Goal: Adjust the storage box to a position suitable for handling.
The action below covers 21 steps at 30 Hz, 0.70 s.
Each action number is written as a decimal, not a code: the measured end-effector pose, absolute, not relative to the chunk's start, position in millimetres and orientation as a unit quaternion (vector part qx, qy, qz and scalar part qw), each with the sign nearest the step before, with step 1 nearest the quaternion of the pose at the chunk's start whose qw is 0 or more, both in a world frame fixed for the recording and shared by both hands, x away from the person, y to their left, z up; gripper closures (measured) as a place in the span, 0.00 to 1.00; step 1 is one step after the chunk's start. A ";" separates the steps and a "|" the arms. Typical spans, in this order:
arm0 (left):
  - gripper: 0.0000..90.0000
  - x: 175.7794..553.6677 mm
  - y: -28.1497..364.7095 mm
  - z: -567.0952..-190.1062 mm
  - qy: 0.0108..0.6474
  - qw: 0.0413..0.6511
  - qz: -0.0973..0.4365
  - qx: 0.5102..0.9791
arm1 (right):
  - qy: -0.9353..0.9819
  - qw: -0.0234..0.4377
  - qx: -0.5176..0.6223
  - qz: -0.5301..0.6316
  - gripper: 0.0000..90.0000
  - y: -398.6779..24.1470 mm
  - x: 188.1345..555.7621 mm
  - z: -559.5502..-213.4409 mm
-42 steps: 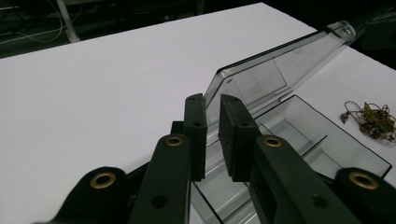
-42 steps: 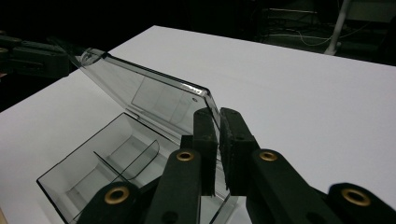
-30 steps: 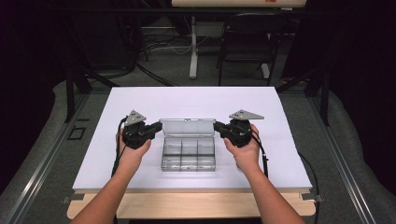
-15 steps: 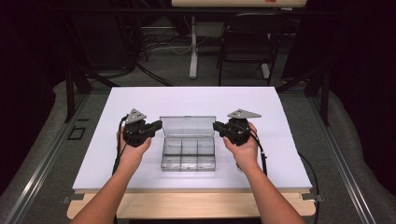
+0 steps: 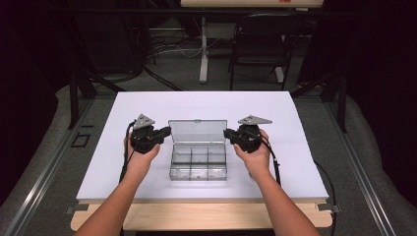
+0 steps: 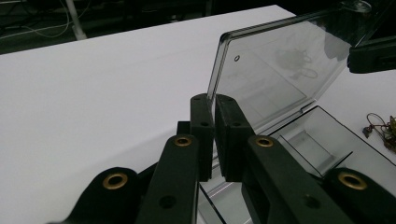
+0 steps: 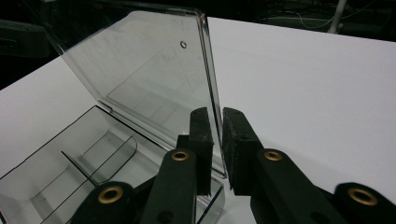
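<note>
A clear box (image 5: 198, 156) sits mid-bench (image 5: 98, 162). Left gripper (image 5: 164, 132) at nine o'clock and right gripper (image 5: 228, 133) at three pinch its lid's (image 5: 197, 132) side edges, keeping it upright.

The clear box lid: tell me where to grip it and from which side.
Grip the lid by its thin side edges, coming in from the left and right ends. It stands nearly upright behind the compartments of the box, so those edges are free. The left tool and right tool already pinch one edge each.
</note>
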<state>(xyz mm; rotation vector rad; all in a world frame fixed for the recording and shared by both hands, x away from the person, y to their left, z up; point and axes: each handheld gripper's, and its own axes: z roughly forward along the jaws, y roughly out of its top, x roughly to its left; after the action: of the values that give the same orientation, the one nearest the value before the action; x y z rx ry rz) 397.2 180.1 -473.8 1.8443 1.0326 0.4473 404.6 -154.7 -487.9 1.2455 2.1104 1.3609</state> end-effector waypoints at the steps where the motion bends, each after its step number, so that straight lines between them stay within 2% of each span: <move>1: 0.96 397.7 180.2 -474.1 0.422 0.470 0.183 0.753 | 0.742 0.168 0.439 0.478 0.92 -154.8 405.1 -488.4; 21: 0.89 408.4 176.0 -489.7 0.438 0.458 0.159 0.757 | 0.739 0.158 0.447 0.478 0.91 -155.3 410.1 -493.2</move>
<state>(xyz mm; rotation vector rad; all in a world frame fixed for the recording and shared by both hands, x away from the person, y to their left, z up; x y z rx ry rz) 408.4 176.0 -489.7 1.8653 1.0786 0.3920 410.1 -155.3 -493.2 1.2775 2.1145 1.3675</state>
